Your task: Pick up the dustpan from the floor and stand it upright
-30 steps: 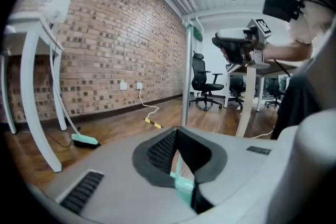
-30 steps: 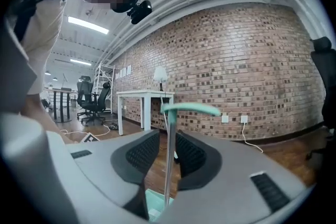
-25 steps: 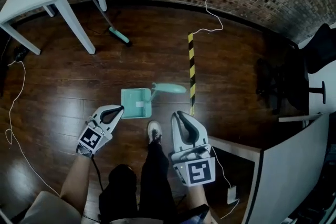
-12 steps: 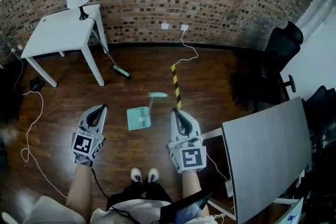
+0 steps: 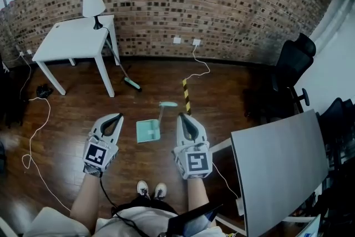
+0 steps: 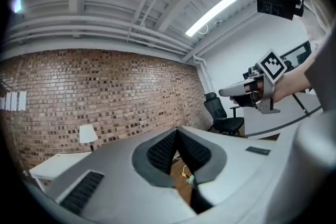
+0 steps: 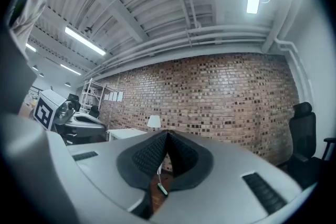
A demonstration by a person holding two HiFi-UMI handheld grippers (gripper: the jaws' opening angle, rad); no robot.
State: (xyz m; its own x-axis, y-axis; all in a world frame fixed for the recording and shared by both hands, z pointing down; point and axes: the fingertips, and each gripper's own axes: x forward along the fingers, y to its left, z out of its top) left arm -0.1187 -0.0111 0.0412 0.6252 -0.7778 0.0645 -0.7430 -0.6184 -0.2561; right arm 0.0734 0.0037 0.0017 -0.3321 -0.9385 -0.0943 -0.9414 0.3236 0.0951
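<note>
The teal dustpan point(image 5: 148, 131) rests on the dark wooden floor between my two grippers. Its thin handle runs up to a teal grip point(image 5: 168, 104) and looks to stand up from the pan. My left gripper point(image 5: 115, 119) is held in the air left of it, apart from it, jaws shut on nothing. The right gripper point(image 5: 184, 118) is held right of it, also shut and empty. In the left gripper view the left gripper point(image 6: 177, 130) points level at the brick wall. The right gripper point(image 7: 167, 133) does the same in its own view.
A white table point(image 5: 75, 39) with a lamp point(image 5: 93, 5) stands at the back left, a teal-headed broom point(image 5: 132, 84) leaning on it. Yellow-black tape point(image 5: 186, 96) lies beyond the dustpan. A grey desk point(image 5: 277, 164) and a black chair point(image 5: 291, 69) are on the right. Cables point(image 5: 34, 119) trail at left.
The person has stood up, and both grippers have risen well off the floor and away from the dustpan. The dustpan stays where it was.
</note>
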